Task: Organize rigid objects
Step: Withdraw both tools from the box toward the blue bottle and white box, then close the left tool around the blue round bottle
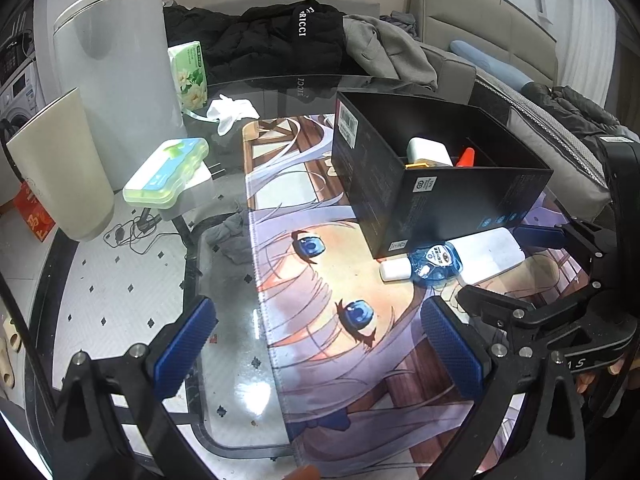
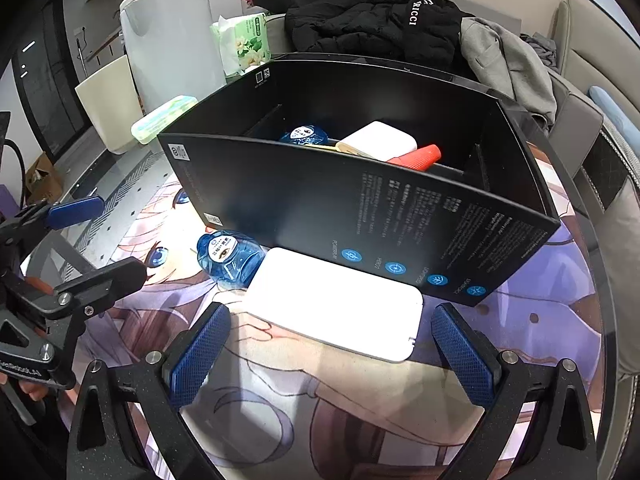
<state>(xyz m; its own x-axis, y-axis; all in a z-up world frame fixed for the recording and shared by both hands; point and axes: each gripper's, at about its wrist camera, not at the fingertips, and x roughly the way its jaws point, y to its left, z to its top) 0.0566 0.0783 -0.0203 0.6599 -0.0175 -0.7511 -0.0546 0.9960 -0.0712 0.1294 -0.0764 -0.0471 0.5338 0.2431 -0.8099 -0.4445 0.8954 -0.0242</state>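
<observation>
A black open box [image 2: 360,216] [image 1: 440,200] stands on the printed mat. Inside it lie a blue bottle [image 2: 306,136], a white charger block [image 2: 380,140] [image 1: 426,150] and a red-capped item [image 2: 420,158] [image 1: 466,157]. In front of the box a white flat power bank [image 2: 336,304] [image 1: 490,254] lies on the mat, with a blue bottle [image 2: 230,258] [image 1: 438,265] touching its left end. My right gripper [image 2: 328,354] is open and empty just before the power bank. My left gripper [image 1: 316,350] is open and empty over the mat, left of the bottle.
A green pill case [image 1: 168,170] rests on a white block at the left. A tall white bin [image 1: 116,76], a beige bin [image 1: 60,168], a tissue pack [image 1: 190,72] and dark jackets [image 1: 280,36] lie beyond. The glass table's edge [image 2: 600,320] curves at the right.
</observation>
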